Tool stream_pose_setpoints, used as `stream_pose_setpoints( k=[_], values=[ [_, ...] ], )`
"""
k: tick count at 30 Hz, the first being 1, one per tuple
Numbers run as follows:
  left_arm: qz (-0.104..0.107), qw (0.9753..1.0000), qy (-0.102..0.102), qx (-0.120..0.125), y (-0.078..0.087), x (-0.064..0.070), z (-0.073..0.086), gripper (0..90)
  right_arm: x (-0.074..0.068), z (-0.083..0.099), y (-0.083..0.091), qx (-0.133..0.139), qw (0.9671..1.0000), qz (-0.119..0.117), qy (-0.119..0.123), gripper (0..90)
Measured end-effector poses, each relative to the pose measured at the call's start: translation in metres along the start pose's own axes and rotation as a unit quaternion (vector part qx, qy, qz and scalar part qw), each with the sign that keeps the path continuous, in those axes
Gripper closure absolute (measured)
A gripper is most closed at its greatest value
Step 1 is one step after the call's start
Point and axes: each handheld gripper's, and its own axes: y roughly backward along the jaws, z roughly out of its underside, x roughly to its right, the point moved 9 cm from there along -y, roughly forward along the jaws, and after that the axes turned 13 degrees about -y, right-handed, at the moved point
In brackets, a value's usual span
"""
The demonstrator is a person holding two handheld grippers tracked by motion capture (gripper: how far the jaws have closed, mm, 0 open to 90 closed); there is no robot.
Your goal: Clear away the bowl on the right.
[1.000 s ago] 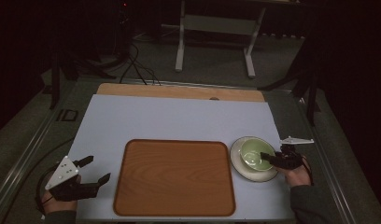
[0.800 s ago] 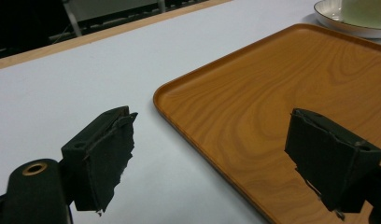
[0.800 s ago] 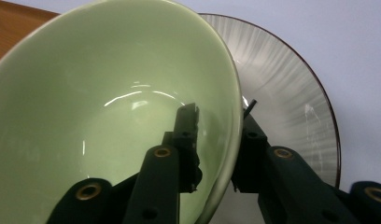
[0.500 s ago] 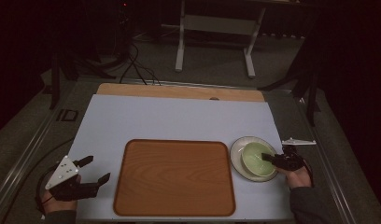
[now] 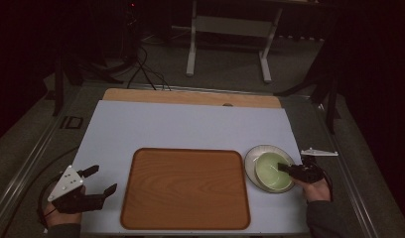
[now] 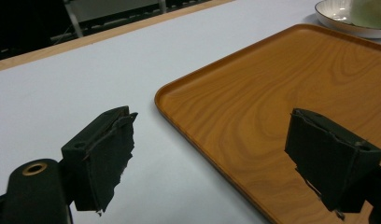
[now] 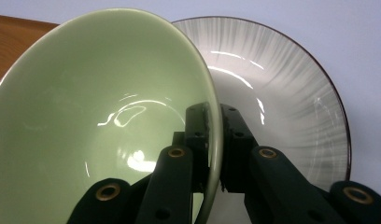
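The pale green bowl (image 5: 271,171) sits tilted over a white plate with a dark rim (image 5: 253,161), at about 4 o'clock on the tabletop (image 5: 190,126), just to the right of the wooden tray (image 5: 185,188). In the right gripper view the green bowl (image 7: 100,116) leans up on its edge, its hollow facing the camera, and the plate (image 7: 291,93) lies behind and under it; whether the bowl's lower side touches the plate cannot be told.

The right gripper (image 5: 286,170) is clamped on the bowl's rim at the bowl's 3 o'clock side; in its own view the right gripper (image 7: 215,154) has one jaw inside the bowl and the other outside, the rim pinched between them. The person's right hand (image 5: 315,187) holds it from the table's near right edge.

The left gripper (image 5: 102,179) hovers at about 8 o'clock, just beside the tray's left rim, with its jaws spread wide and nothing between them. In the left gripper view the tray's corner (image 6: 282,116) lies between the jaws, with the plate (image 6: 347,18) far off at 1 o'clock.
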Motion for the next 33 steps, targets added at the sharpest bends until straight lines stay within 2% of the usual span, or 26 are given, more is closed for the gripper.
stream_pose_setpoints(
  k=[8, 15, 33],
  values=[
    [0.000, 1.0000, -0.002, 0.000, 0.000, -0.001, 0.000, 15.1, -0.006, -0.004, 0.001, 0.007, 0.9999, 0.000, 0.009, 82.9],
    [0.000, 1.0000, -0.002, 0.000, 0.000, -0.001, 0.000, 15.1, -0.006, -0.007, 0.003, 0.018, 0.9997, 0.011, 0.010, 82.8],
    [-0.001, 1.0000, -0.003, 0.000, 0.000, -0.001, 0.000, 15.1, -0.015, -0.019, 0.008, 0.042, 0.9991, 0.007, 0.007, 82.8]
  ],
)
